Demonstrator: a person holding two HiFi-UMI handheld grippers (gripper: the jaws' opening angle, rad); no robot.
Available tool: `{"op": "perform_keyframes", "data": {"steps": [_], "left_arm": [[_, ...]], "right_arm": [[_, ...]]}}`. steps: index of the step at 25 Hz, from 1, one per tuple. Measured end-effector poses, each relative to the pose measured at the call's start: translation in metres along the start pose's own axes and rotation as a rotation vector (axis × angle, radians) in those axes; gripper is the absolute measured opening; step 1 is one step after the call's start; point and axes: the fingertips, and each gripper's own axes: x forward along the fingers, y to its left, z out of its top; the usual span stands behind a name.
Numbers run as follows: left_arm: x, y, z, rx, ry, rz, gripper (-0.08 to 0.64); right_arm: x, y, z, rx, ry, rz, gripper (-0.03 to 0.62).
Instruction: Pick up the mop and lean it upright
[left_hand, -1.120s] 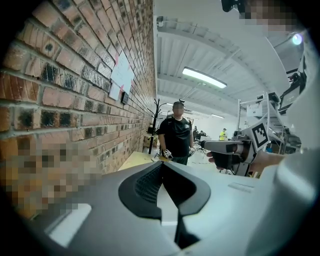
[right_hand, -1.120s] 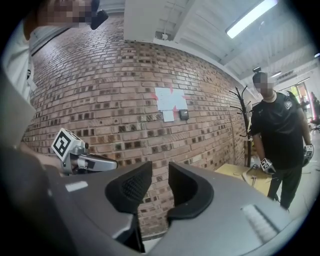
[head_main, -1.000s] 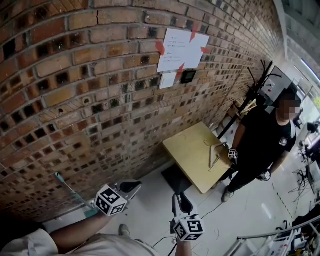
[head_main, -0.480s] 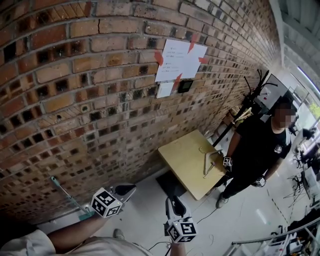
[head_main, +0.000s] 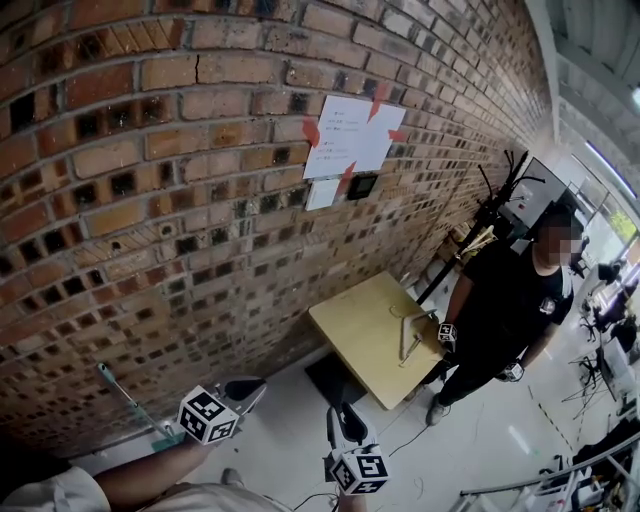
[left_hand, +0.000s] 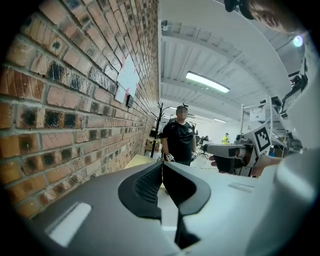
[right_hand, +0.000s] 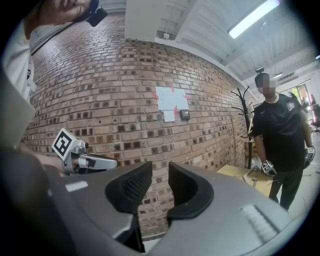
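Empty jaws face a brick wall (head_main: 200, 200).
The left gripper (left_hand: 161, 165) is closed, the right gripper (right_hand: 160, 175) slightly parted; the mop (head_main: 125, 395) left of them may slide if nudged.

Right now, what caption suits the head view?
Left gripper shut, right gripper open, both empty, before a brick wall; mop leaning.

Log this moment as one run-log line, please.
left gripper: jaws shut, empty | right gripper: jaws apart, empty | mop: slanted by brick wall, unheld

Brick wall (head_main: 150, 200), wooden table (head_main: 358, 335), bystander (head_main: 505, 300)
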Motion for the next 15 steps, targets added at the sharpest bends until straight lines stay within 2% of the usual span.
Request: {"op": "perform_keyframes", "data": {"steps": [12, 15], "left_arm": [[-0.003, -0.015, -0.013, -0.019, 0.019, -0.018, 0.063], [-0.004, -0.018, -0.012, -0.018, 0.016, -0.018, 0.063]], "right_arm": [[-0.017, 0.000, -0.007, -0.005, 0.011, 0.011, 0.101], [-0.020, 0.002, -0.008, -0.042, 0.025, 0.014, 0.096]]}}
